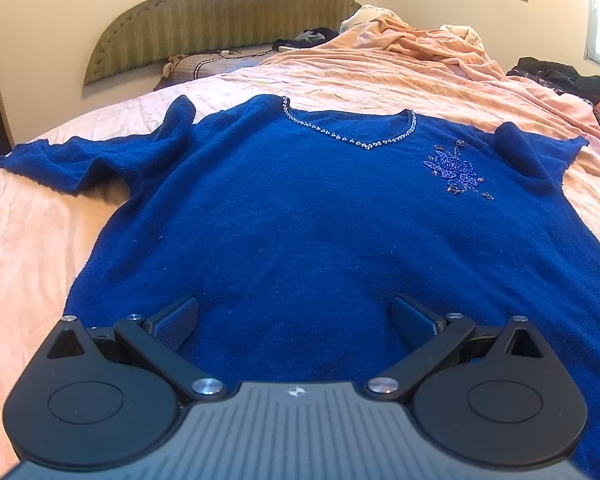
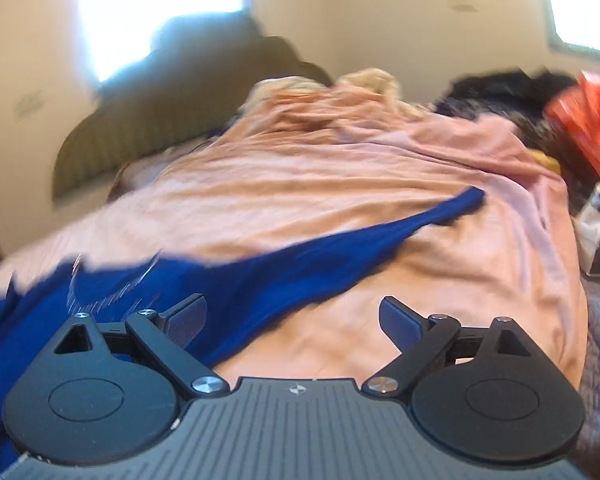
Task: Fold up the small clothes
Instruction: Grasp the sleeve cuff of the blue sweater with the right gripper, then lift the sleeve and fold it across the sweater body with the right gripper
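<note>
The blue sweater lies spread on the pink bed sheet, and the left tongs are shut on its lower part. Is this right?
Not quite. The blue sweater does lie spread on the pink bed sheet, but the left tongs are open above its lower part, gripping nothing, as the left wrist view shows.

Both wrist views low over the bed (image 1: 40, 240), headboard-facing, sharing the sweater (image 1: 300, 220); right blurred, perhaps nearer.

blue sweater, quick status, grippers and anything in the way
Left gripper open, empty, over hem. Right gripper open, empty, at the side. Blue sweater flat, unfolded on pink sheet. Nothing on it.
</note>
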{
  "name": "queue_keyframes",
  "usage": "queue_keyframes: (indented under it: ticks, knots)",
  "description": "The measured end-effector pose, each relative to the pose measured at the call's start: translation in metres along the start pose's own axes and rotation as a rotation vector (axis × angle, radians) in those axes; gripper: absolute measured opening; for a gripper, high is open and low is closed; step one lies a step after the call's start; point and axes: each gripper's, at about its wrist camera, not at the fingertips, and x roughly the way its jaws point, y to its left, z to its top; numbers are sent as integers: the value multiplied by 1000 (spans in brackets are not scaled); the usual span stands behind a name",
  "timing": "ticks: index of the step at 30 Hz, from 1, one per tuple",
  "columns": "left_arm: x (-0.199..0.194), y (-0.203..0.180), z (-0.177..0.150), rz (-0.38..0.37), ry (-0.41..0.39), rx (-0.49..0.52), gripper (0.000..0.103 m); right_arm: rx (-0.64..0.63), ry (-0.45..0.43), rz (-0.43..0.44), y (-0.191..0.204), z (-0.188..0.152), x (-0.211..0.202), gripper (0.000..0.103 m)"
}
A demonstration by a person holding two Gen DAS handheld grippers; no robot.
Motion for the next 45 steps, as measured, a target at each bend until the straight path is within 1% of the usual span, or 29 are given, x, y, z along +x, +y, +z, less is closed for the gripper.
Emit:
queue_keyframes:
  ticks: [2, 5, 6, 8, 10, 11, 13, 15, 16, 18, 20, 21, 22, 23, 24, 25, 27, 29, 32, 34, 35, 37, 38, 40, 42, 44, 45]
  knots:
    - [0, 0, 0, -4, -3, -4, 103, 114, -5, -10, -38, 22, 19, 95]
    - [0, 3, -1, -18, -11, -20, 103, 278, 9, -45, -88, 46, 52, 85]
    - [-1, 4, -1, -21, -13, -24, 103, 320, 11, -54, -102, 54, 63, 82]
    - [-1, 6, -1, -27, -16, -30, 103, 378, 24, -63, -124, 61, 91, 81]
    - [-2, 8, -2, -35, -19, -37, 103, 445, 36, -88, -144, 69, 118, 69]
    - [-3, 9, -2, -41, -21, -44, 103, 464, 45, -94, -152, 70, 129, 67]
    - [-3, 11, -2, -51, -27, -56, 103, 475, 62, -119, -158, 70, 149, 59]
    - [-4, 13, -2, -61, -31, -70, 103, 468, 76, -150, -161, 69, 165, 55]
    - [-4, 14, -2, -65, -33, -76, 103, 469, 80, -158, -163, 69, 172, 52]
    - [-5, 16, -2, -72, -37, -85, 103, 483, 83, -149, -163, 69, 178, 45]
    - [-5, 17, -2, -75, -39, -90, 103, 493, 101, -151, -163, 68, 186, 43]
    - [-5, 16, -2, -75, -39, -91, 103, 489, 104, -148, -162, 68, 188, 34]
    - [-5, 16, -2, -75, -39, -91, 103, 477, 109, -144, -161, 66, 191, 22]
    - [-5, 16, -2, -75, -39, -91, 103, 473, 121, -158, -161, 65, 195, 16]
    - [-5, 16, -2, -77, -37, -90, 103, 471, 122, -175, -160, 64, 196, 14]
    - [-5, 16, -2, -77, -37, -90, 103, 462, 106, -179, -159, 63, 195, 10]
    - [-5, 17, -2, -78, -37, -93, 103, 445, 68, -179, -154, 63, 188, 9]
    - [-5, 17, -2, -80, -38, -95, 103, 433, 22, -174, -147, 69, 172, 8]
    - [-4, 19, -1, -86, -40, -104, 103, 408, -49, -134, -130, 89, 140, 8]
    - [-5, 20, -1, -93, -44, -114, 103, 366, -102, -85, -108, 105, 110, 8]
    - [-5, 21, -1, -98, -46, -121, 103, 326, -129, -49, -90, 112, 92, 8]
    - [-5, 23, -1, -107, -48, -133, 103, 216, -186, 31, -43, 119, 50, 8]
    - [-5, 24, -1, -111, -48, -139, 103, 181, -203, 93, -17, 116, 30, 8]
    - [-6, 27, -2, -123, -54, -156, 103, 97, -228, 241, 40, 101, -8, 8]
    - [-6, 29, -2, -133, -58, -171, 103, 5, -219, 327, 99, 75, -29, 9]
    - [-7, 30, -2, -141, -62, -182, 103, -30, -151, 398, 147, 40, -30, 22]
    - [-7, 31, -2, -145, -63, -187, 103, -48, -91, 432, 167, 20, -24, 40]
